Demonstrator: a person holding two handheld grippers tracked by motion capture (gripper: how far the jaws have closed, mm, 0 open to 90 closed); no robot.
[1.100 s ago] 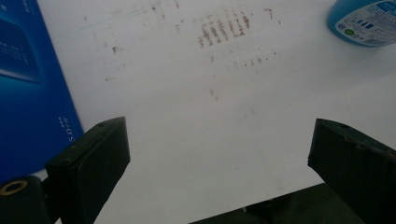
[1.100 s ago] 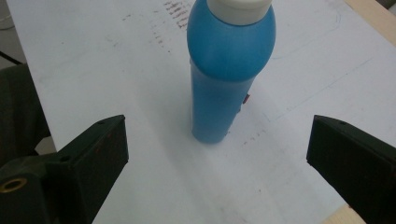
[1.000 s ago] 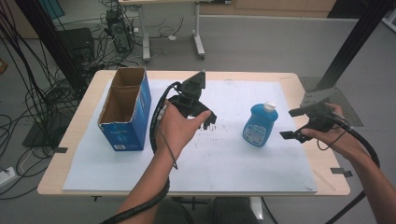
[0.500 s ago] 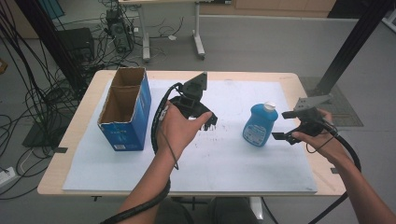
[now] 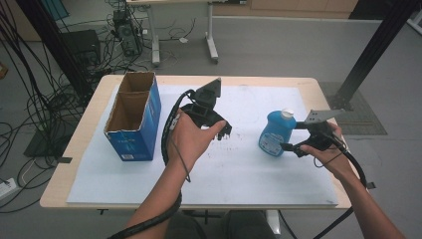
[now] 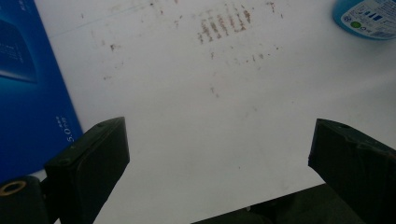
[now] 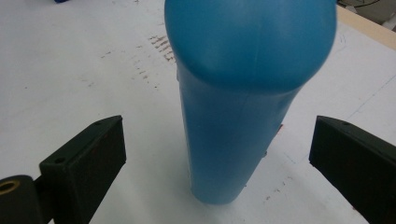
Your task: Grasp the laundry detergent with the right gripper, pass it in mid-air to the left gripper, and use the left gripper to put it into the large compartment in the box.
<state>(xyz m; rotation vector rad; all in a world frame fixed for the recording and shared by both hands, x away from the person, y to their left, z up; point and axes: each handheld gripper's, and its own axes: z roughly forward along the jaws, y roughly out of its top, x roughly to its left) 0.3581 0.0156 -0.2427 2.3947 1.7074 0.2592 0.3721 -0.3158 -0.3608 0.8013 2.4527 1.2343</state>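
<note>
A blue bottle (image 5: 276, 133) with a white cap stands upright on the white mat (image 5: 239, 169), right of centre. My right gripper (image 5: 293, 136) is open, one jaw on each side of the bottle, not touching it. In the right gripper view the bottle (image 7: 243, 93) rises between the wide-apart jaws of the right gripper (image 7: 219, 137). My left gripper (image 5: 219, 128) is held above the middle of the mat, open and empty. The left gripper view looks down past the left gripper (image 6: 219, 163) at bare, stained mat.
An open blue cardboard box (image 5: 132, 117) stands at the mat's left side; its blue wall (image 6: 28, 84) shows in the left gripper view, and the bottle's base (image 6: 364, 16) at top right. Wooden table edges (image 5: 74, 149) border the mat. Cables and desk legs lie on the floor beyond.
My right gripper has moved left toward the bottle, so its open jaws now flank it. The left gripper has hardly moved.
</note>
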